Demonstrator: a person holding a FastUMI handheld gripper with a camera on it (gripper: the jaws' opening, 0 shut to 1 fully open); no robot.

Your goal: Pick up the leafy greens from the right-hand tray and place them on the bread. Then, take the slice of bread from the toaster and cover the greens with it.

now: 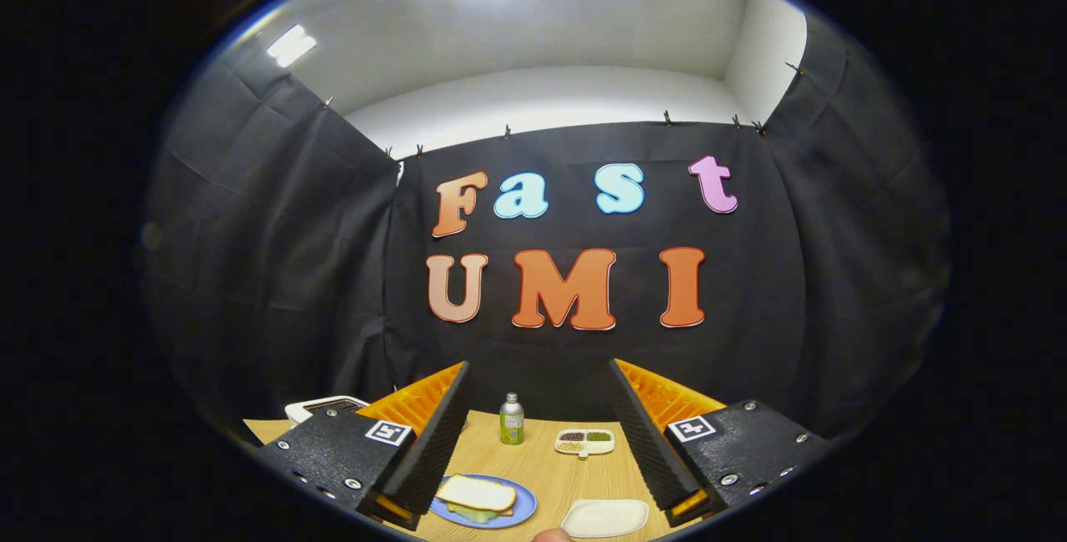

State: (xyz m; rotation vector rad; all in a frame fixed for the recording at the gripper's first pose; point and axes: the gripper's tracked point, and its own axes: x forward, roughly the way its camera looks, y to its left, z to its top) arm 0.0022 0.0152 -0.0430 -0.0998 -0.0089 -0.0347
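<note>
Sandwich [477, 496] sat on the blue plate [515, 514]: top bread slice over the greens, a green edge peeking out underneath at its near side. From my gripper [538, 442] that stack lay low at about 7 o'clock, just ahead of the left finger's tip and partly tucked behind it; its long axis ran roughly 10 to 4. I had the fingers [433, 442] spread wide, nothing between them, nothing held. White tray [607, 517] to the right of the plate, at about 5 o'clock, looked bare. Further out: small bottle [511, 419] at 12 between the fingers, divided condiment dish [584, 441] just right of it, a white appliance, probably the toaster [321, 405], at 10 behind the left finger. Wooden table [542, 467] under everything. I judged both steps done; any next move would be only to back off.
</note>
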